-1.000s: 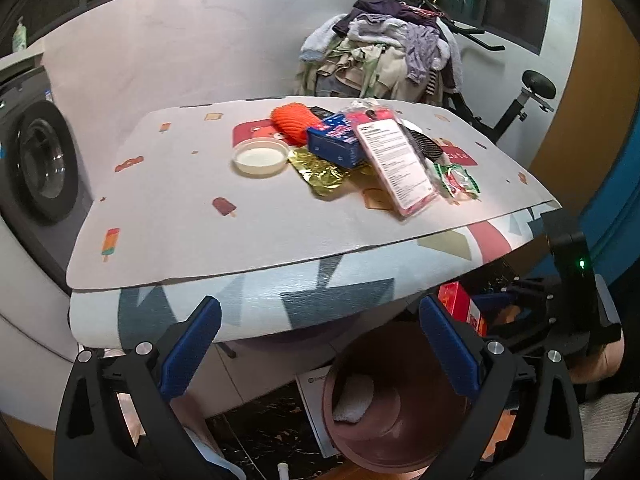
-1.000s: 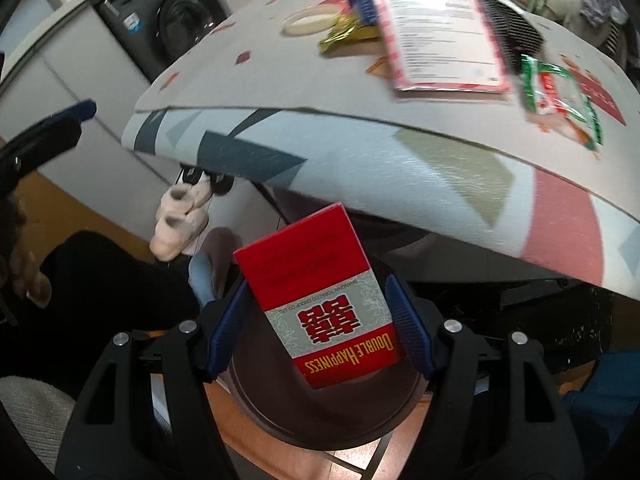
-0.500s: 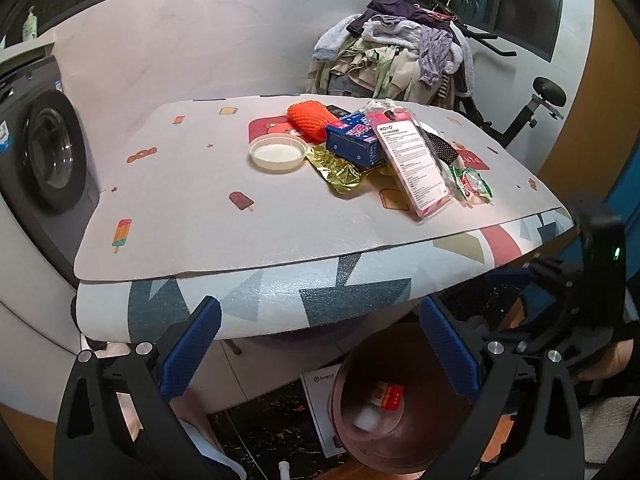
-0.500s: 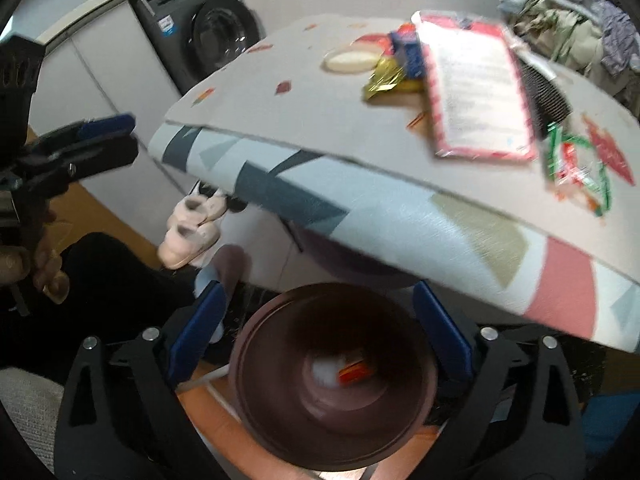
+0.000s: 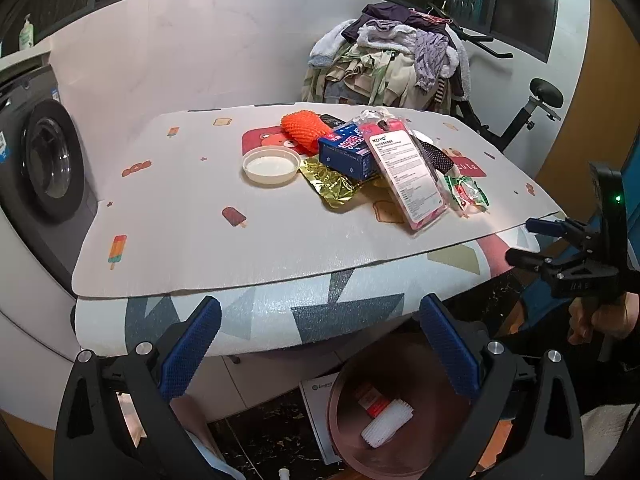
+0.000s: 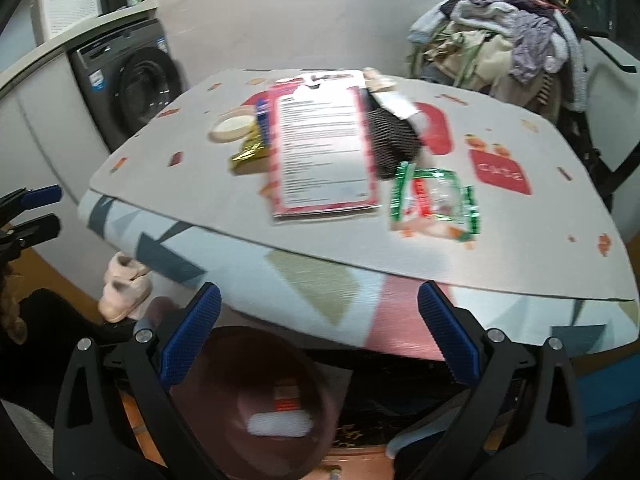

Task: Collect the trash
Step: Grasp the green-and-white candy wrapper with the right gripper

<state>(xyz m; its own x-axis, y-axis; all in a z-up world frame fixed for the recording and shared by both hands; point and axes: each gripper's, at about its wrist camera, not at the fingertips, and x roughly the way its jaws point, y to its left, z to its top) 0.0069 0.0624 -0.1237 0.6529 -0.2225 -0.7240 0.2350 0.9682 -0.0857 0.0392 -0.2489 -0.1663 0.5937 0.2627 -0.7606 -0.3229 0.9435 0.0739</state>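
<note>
A heap of trash lies on the table (image 5: 168,240): a pink-edged flat package (image 5: 406,174) (image 6: 322,156), a blue box (image 5: 347,152), a gold wrapper (image 5: 334,186), a white lid (image 5: 271,165), an orange mesh piece (image 5: 303,131) and a green-red wrapper (image 5: 466,194) (image 6: 434,202). A brown bin (image 5: 356,446) (image 6: 224,420) stands on the floor under the table edge, holding the red cigarette box (image 5: 370,400) (image 6: 285,396) and a white ribbed piece (image 5: 387,422). My left gripper (image 5: 320,352) is open and empty above the bin. My right gripper (image 6: 318,340) is open and empty, also seen in the left wrist view (image 5: 532,242).
A washing machine (image 5: 40,168) stands left of the table. A pile of clothes (image 5: 392,64) lies on an exercise bike behind it. Pink slippers (image 6: 122,286) lie on the floor under the table's left end. A white booklet (image 5: 318,404) lies beside the bin.
My right gripper opened and dropped the red cigarette box into the bin, then rose towards the table. My left gripper rose slightly and stayed open.
</note>
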